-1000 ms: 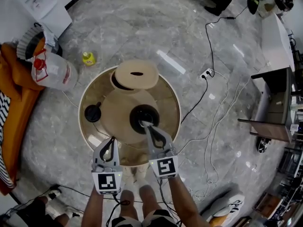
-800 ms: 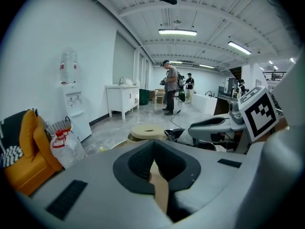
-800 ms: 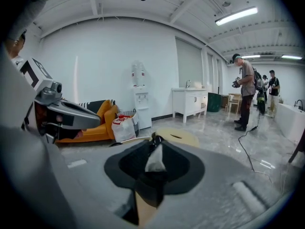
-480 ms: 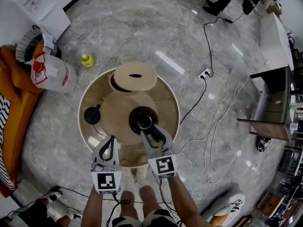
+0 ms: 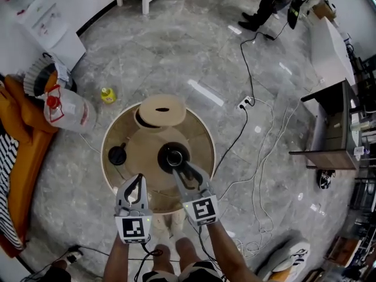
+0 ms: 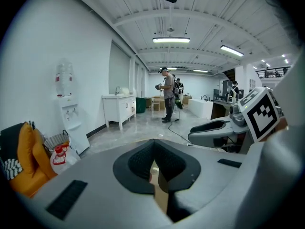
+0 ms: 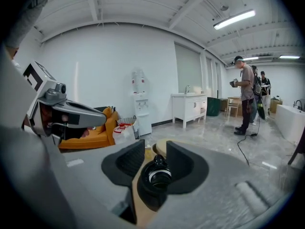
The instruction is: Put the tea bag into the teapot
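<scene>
A black teapot stands without its lid in the middle of the round tan table. Something pale shows inside its mouth; I cannot tell whether it is the tea bag. The black lid lies to its left. My right gripper hovers at the pot's near rim, its jaws apart and closing, with nothing between the pads. In the right gripper view the teapot sits just below the parted jaws of the right gripper. My left gripper hangs over the table's near edge, shut and empty, as the left gripper shows in its own view.
A round tan cover rests on the table's far side. On the marble floor stand a water jug, a yellow bottle and an orange seat to the left. Cables run right of the table. A person stands far off.
The right gripper's jaws, shut on something white over the teapot's mouth a second ago, have parted, and the white thing is gone from them. The left gripper has stayed put.
</scene>
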`<state>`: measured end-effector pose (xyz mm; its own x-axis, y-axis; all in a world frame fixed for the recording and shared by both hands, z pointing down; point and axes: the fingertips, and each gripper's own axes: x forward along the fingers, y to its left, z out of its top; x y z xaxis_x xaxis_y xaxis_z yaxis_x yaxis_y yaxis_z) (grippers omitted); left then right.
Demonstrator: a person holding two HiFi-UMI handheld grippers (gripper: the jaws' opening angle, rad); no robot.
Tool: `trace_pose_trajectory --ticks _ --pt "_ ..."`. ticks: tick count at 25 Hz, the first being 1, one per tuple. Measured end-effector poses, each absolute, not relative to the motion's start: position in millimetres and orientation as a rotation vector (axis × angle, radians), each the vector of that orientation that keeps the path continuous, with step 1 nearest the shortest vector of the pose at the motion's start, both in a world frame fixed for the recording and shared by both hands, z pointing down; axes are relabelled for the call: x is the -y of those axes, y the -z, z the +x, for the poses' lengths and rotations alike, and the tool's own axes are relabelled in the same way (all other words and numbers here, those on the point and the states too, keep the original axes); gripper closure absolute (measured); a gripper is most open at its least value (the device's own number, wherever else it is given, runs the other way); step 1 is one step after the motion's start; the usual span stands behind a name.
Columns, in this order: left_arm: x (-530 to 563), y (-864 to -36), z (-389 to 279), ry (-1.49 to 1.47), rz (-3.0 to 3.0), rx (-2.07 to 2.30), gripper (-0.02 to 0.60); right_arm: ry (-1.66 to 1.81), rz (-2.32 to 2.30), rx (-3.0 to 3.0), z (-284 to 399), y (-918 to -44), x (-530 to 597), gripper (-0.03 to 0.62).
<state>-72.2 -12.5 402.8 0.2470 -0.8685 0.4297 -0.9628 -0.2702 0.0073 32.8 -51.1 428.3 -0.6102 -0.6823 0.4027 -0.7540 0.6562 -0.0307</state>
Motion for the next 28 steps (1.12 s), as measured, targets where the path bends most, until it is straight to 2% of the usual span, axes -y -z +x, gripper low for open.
trace_pose_trajectory --ticks 5,11,20,28 --pt "3 -354 -74 -0.503 2.317 1.716 0.565 -0.230 1.196 2.539 36 -374 39 0.496" --pt "-15 -289 -70 -0.496 2.388 1.720 0.566 -0.180 1.287 2.529 49 -303 16 0.587" --pt "-80 -202 -68 -0.413 2.432 1.713 0.565 -0.143 1.394 2.561 70 -206 -54 0.594" --pt "-146 -153 -64 -0.408 2.479 1.749 0.565 -0.106 1.471 2.557 94 -162 -127 0.594"
